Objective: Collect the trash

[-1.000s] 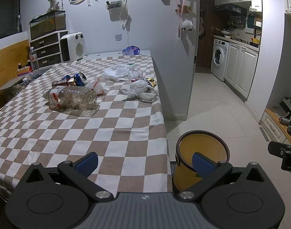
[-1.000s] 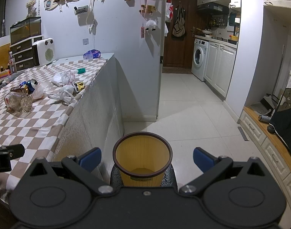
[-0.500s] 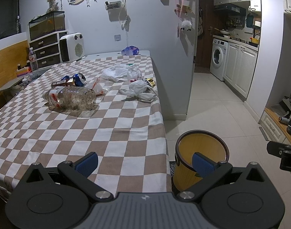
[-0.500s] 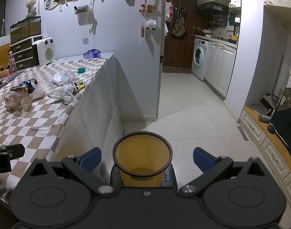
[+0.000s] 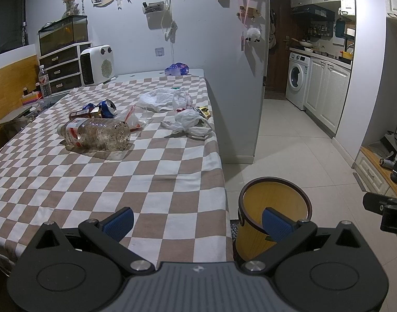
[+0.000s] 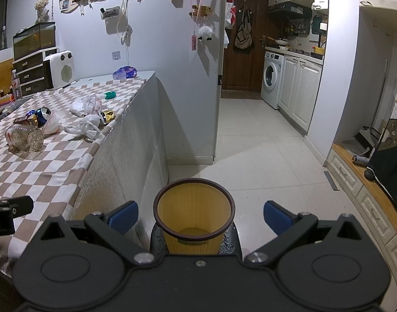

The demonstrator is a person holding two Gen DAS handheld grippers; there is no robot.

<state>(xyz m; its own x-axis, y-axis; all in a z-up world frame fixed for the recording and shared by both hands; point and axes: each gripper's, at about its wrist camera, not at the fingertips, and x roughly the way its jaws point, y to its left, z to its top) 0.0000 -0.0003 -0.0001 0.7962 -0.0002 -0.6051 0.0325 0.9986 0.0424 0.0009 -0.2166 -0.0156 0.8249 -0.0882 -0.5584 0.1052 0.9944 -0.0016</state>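
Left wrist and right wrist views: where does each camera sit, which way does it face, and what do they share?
Left wrist: on the left gripper, above the table's near end, facing along the checkered tablecloth toward the trash; both fingers show open.
Right wrist: on the right gripper, beside the table, facing the kitchen, above the yellow bin; fingers open.
Shared: the bin, the plastic bottle, and each other's gripper at the frame edge.

Your left gripper [image 5: 197,222] sits low in the frame, jaws wide apart and empty, above the checkered table [image 5: 136,182]. A clear bottle [image 5: 96,135] lies on its side at centre left; the yellow bin [image 5: 271,208] stands at lower right
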